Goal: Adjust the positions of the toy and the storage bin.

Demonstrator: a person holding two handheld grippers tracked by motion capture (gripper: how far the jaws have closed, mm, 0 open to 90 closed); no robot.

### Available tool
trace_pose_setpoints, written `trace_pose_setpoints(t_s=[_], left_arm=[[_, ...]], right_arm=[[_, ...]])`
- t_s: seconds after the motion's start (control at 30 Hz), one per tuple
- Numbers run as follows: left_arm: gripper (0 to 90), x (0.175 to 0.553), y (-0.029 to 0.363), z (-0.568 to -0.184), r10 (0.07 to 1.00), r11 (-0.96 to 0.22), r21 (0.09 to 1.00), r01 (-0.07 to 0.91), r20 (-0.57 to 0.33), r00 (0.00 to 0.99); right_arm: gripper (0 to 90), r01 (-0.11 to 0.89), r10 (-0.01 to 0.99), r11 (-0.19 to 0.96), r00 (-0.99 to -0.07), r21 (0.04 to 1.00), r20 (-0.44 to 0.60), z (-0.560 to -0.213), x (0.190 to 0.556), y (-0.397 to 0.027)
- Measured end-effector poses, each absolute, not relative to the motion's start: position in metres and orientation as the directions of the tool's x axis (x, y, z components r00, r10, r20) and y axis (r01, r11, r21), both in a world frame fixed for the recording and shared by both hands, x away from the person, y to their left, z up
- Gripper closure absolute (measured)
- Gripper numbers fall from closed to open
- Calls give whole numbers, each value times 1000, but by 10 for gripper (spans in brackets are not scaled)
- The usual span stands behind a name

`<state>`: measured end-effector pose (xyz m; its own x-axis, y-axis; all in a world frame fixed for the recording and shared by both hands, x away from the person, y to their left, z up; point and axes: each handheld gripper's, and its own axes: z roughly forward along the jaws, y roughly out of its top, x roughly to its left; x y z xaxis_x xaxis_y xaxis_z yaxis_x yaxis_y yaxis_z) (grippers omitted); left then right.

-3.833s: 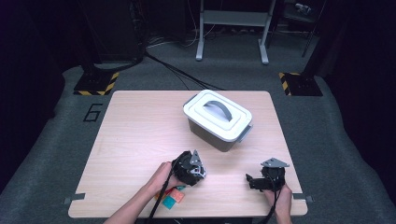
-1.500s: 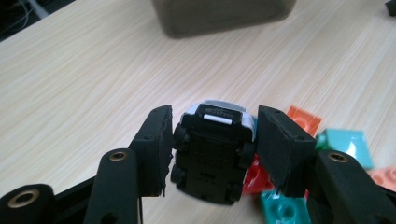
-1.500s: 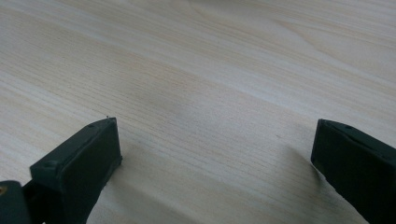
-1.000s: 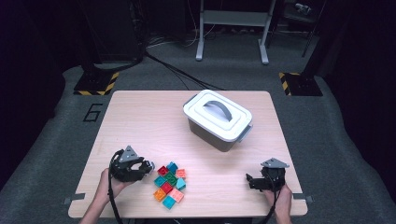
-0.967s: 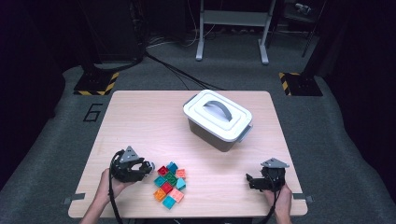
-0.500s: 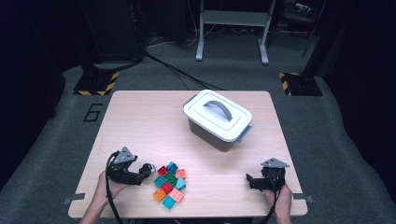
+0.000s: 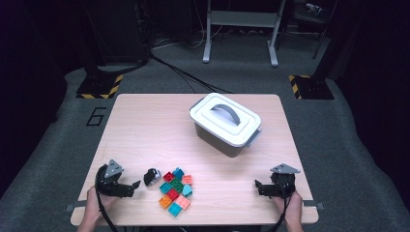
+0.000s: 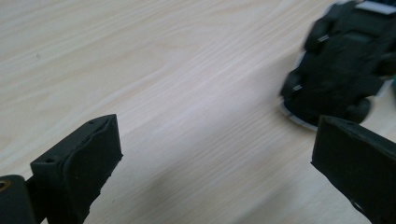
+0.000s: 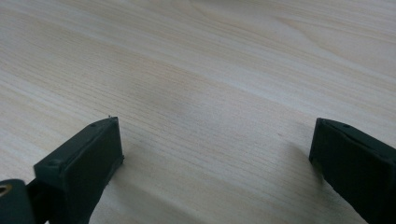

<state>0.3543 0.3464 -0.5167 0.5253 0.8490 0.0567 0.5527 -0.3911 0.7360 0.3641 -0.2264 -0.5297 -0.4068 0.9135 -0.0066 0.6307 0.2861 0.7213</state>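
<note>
From above, the left gripper [image 7: 129, 186] lies near the table's front left corner, its jaws just opened and empty; a toy car [image 7: 152, 177] sits just beyond its tips, beside the blocks [image 7: 175, 191]. The right gripper [image 7: 261, 187], also open, is well apart. In the left gripper view the toy car [image 8: 341, 77] lies upside down, ahead and right of the jaws.

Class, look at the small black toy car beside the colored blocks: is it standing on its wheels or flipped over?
Flipped over. The toy car shows its black underside and wheels facing up, lying on the table next to the blocks.
</note>
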Motion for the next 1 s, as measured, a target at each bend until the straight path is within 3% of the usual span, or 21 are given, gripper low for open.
trace_pose_setpoints(t_s=[0.4,1.0], left_arm=[[1,361,358,-531,813,-408,715,568,1,582],[1,365,354,-532,821,-401,720,567,7,571]], right_arm=[[20,631,912,289,-410,719,-6,-530,365,-226],[6,680,915,288,-403,674,16,-519,370,-225]])
